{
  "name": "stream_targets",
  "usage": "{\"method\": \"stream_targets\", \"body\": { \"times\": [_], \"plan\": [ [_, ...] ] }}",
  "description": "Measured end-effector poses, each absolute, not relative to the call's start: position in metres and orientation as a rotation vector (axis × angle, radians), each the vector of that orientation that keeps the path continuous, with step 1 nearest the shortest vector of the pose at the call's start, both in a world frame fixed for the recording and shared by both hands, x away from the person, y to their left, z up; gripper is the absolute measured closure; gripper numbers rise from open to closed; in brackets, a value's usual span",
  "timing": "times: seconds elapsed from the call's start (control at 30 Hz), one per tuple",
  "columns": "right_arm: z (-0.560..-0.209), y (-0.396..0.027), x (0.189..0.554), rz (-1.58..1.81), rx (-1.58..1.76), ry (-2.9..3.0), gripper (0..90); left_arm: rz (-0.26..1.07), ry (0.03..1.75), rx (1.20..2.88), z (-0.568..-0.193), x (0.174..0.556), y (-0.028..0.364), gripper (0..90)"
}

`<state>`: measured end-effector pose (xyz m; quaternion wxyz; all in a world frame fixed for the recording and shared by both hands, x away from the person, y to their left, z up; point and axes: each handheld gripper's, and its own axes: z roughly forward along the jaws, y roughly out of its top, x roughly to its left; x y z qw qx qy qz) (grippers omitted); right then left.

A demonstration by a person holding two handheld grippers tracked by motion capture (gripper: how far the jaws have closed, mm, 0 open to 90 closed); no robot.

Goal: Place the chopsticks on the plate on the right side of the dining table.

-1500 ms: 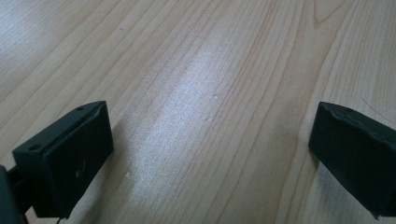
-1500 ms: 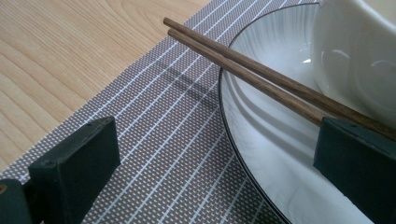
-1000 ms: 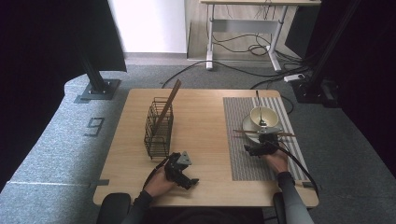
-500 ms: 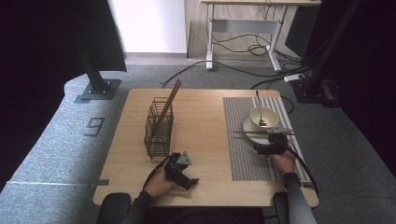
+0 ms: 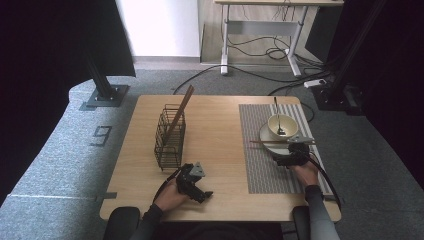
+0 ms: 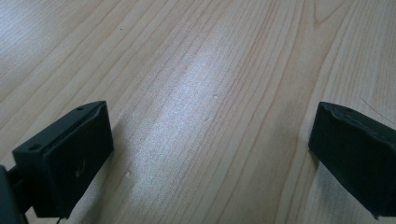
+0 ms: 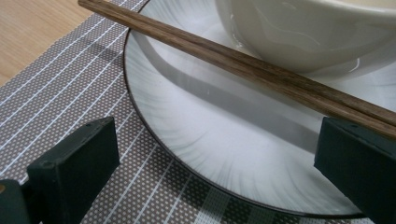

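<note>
**Q:** Which step is shown, and where is the object being worked on?

**A:** An approach to a grasp is judged to be in hand. The right gripper (image 5: 295,151) is held low at the near rim of the plate (image 7: 196,154), its jaws spread wide and empty. The chopsticks (image 7: 243,67) are laid as a pair across the plate, just in front of the bowl (image 5: 282,125), with one end reaching out over the striped placemat (image 5: 260,150). In the right gripper view they are seen to cross above and beyond the jaws, passing close by the right-hand jaw, and are not yet enclosed.

**Q:** And the other hand?

**A:** The left gripper (image 5: 196,182) is rested on the bare wood of the table (image 6: 210,70), jaws likewise wide apart, nothing held. A wire basket (image 5: 169,137) is stood well to the left of the placemat, with another brown stick (image 5: 180,112) already leaned in it.

**Q:** What is called for next?

**A:** The right gripper would probably need to be raised and advanced until both sticks are bracketed, then closed across them. Care is judged necessary that the pair is pinched together, since one stick could roll off onto the plate.
</note>
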<state>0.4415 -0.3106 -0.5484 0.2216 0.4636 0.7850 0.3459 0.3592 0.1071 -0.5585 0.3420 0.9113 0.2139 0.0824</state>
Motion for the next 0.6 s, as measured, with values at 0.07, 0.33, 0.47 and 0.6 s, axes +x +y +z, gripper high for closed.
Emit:
{"method": "stream_targets", "body": {
  "times": [0.07, 0.33, 0.47, 0.6],
  "plan": [
    [-0.545, -0.313, 0.440, 0.960, 1.282, 2.156, 0.0, 0.214, 0.556, 2.370, -0.558, 0.359, 0.107, 0.0],
    [-0.535, -0.327, 0.434, 0.950, 1.316, 2.055, 0.0, 0.215, 0.556, 2.370, -0.558, 0.359, 0.107, 0.0],
    [-0.534, -0.337, 0.433, 0.920, 1.350, 1.990, 0.0, 0.215, 0.556, 2.370, -0.558, 0.359, 0.107, 0.0],
    [-0.535, -0.343, 0.432, 0.885, 1.375, 1.934, 0.0, 0.215, 0.556, 2.370, -0.558, 0.359, 0.107, 0.0]
  ]
}}
